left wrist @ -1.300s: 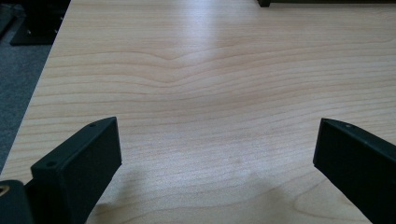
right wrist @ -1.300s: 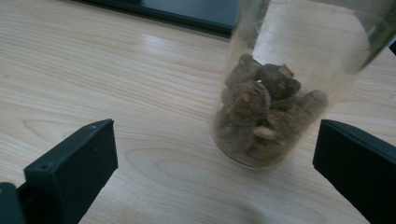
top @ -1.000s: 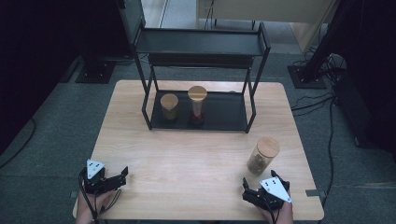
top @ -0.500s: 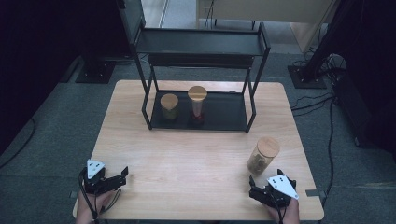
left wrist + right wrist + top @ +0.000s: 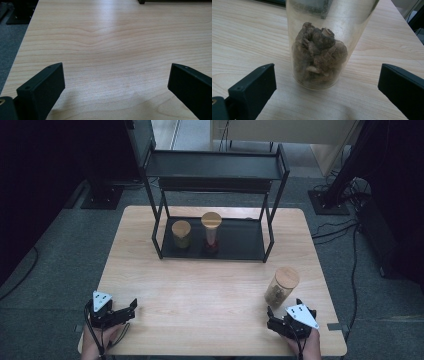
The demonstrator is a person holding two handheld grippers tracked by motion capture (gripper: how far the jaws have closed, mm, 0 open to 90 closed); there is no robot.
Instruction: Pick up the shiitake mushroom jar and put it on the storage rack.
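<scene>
The glass jar (image 5: 281, 286) stands upright near the table's (image 5: 210, 290) front right corner, just ahead of the right gripper (image 5: 284, 316). Its jaws, spread wide, have just been closing slightly, and the jar is not yet between them. The left gripper (image 5: 122, 312) is held apart, empty, at the front left corner. The smooth cylindrical wall should be straddled squarely, below the flat wooden lid (image 5: 287, 276). Wrinkled brown dried pieces (image 5: 318, 55) are seen inside.

Each hand carries a black two-jaw tool: the left gripper (image 5: 125, 309) and right gripper (image 5: 282, 315) both bear a pale grey three-cornered plate on top. Thin black cables trail toward the frame's bottom edge. Up close, the blocky matte jaws show small screw holes.
</scene>
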